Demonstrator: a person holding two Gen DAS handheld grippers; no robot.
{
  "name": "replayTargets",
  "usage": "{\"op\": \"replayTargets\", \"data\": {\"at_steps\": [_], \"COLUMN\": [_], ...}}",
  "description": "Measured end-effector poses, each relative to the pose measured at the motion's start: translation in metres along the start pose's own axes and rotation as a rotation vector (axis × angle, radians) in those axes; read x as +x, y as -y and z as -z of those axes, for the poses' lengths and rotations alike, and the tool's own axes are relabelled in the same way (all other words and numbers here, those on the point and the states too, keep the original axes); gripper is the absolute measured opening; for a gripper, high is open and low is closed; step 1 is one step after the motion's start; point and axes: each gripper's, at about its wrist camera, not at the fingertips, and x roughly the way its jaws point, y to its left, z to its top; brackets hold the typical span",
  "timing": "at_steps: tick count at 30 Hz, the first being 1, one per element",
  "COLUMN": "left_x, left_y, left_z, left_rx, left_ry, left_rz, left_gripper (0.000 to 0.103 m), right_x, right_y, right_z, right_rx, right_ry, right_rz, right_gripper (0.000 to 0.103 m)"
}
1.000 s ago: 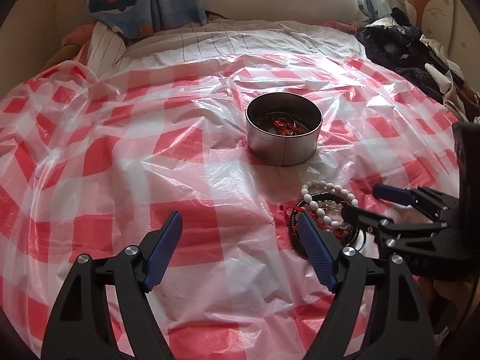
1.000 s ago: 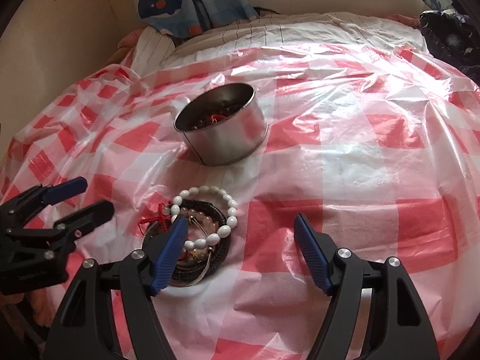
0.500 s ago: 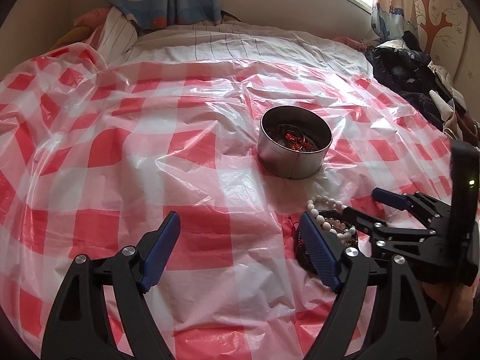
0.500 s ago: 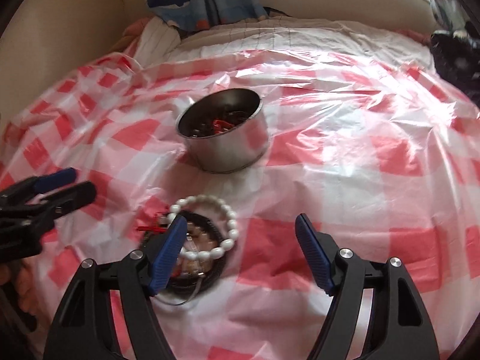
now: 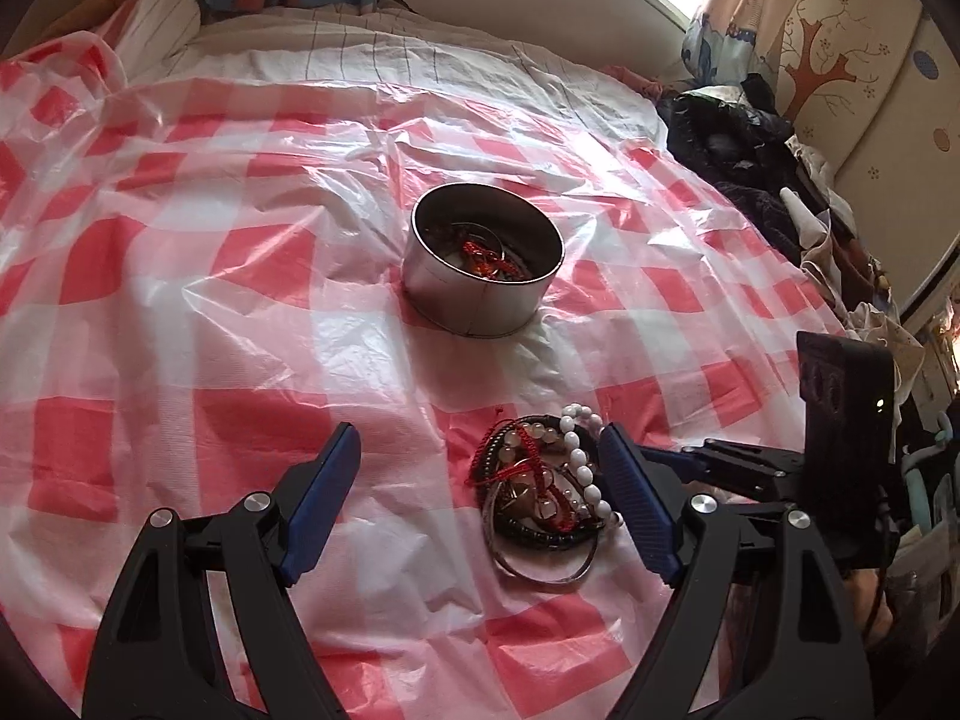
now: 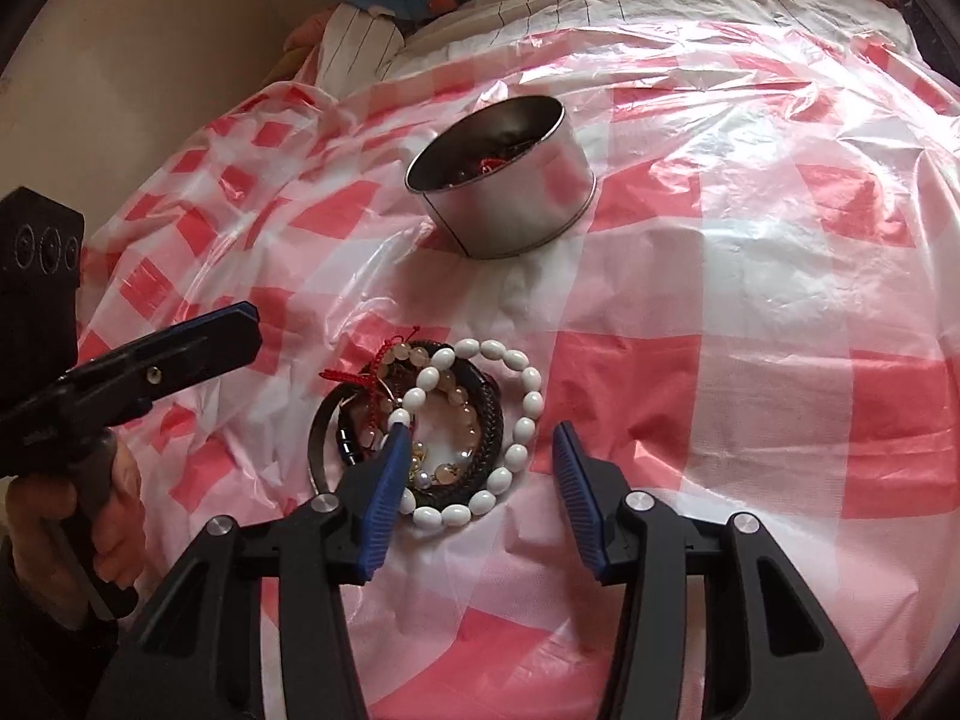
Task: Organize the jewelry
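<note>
Our right gripper (image 6: 474,438) and left gripper (image 5: 480,450) (both spread wide, empty) hover by the tangled bracelet pile (image 6: 438,420), near the round metal tin (image 6: 504,180).

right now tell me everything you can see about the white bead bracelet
The white bead bracelet is a loop of glossy oval beads, like porcelain or plastic, lying flat and closed on the red-checked plastic sheet. It rests on top of a pile of bracelets, draped over a black braided band. It lies in front of the metal tin, apart from it. The right tool is open around its near side, one blue pad overlapping its left beads; contact is unclear.
</note>
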Motion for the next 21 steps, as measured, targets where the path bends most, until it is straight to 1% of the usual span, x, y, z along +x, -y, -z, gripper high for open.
{"op": "replayTargets", "data": {"at_steps": [1,2,3,4,5,7,9,11,12,13,14,15,16,18,19,20,21], "left_x": [0.004,0.008,0.011,0.014,0.016,0.02,0.025,0.032,0.035,0.037,0.038,0.04,0.04,0.04,0.042,0.043,0.043], "left_y": [0.002,0.002,0.001,0.001,0.001,0.005,0.009,0.015,0.018,0.02,0.021,0.024,0.026,0.03,0.031,0.031,0.032], "left_z": [0.0,0.0,0.0,0.0,0.0,0.001,0.003,0.005,0.007,0.008,0.009,0.01,0.011,0.012,0.012,0.013,0.013], "left_rx": [0.002,-0.002,-0.012,-0.023,-0.029,-0.016,0.009,0.038,0.055,0.072,0.085,0.102,0.12,0.15,0.163,0.167,0.175], "left_ry": [-0.005,-0.01,-0.016,-0.02,-0.024,-0.033,-0.044,-0.053,-0.058,-0.06,-0.06,-0.057,-0.053,-0.056,-0.068,-0.082,-0.078], "left_rz": [0.004,0.011,0.02,0.029,0.035,0.033,0.016,-0.013,-0.031,-0.049,-0.062,-0.077,-0.09,-0.102,-0.093,-0.085,-0.091], "left_gripper": [0.078,0.078,0.078,0.078,0.078,0.078,0.078,0.078,0.078,0.078,0.077,0.076,0.069,0.054,0.035,0.024,0.022], "right_x": [0.002,-0.001,-0.007,-0.012,-0.018,-0.03,-0.032,-0.03,-0.029,-0.027,-0.024,-0.02,-0.018,-0.014,-0.013,-0.012,-0.012], "right_y": [-0.001,-0.001,0.0,0.001,0.002,0.006,0.009,0.007,0.004,-0.001,-0.004,-0.006,-0.007,-0.006,-0.005,-0.005,-0.005], "right_z": [-0.002,-0.001,0.0,0.002,0.002,0.004,0.003,0.004,0.004,0.004,0.005,0.006,0.006,0.009,0.01,0.011,0.011], "right_rx": [-0.001,0.005,0.011,0.012,0.012,0.019,0.019,0.018,0.006,-0.011,-0.029,-0.047,-0.064,-0.068,-0.068,-0.062,-0.056], "right_ry": [0.003,0.007,0.018,0.032,0.051,0.082,0.09,0.078,0.069,0.064,0.056,0.043,0.041,0.033,0.035,0.033,0.034], "right_rz": [0.01,-0.01,-0.023,-0.02,-0.006,0.009,0.022,-0.035,-0.036,-0.01,0.039,0.087,0.113,0.123,0.118,0.091,0.07], "right_gripper": [0.026,0.022,0.02,0.011,0.008,0.008,0.008,0.009,0.01,0.017,0.039,0.052,0.059,0.059,0.054,0.037,0.026]}}
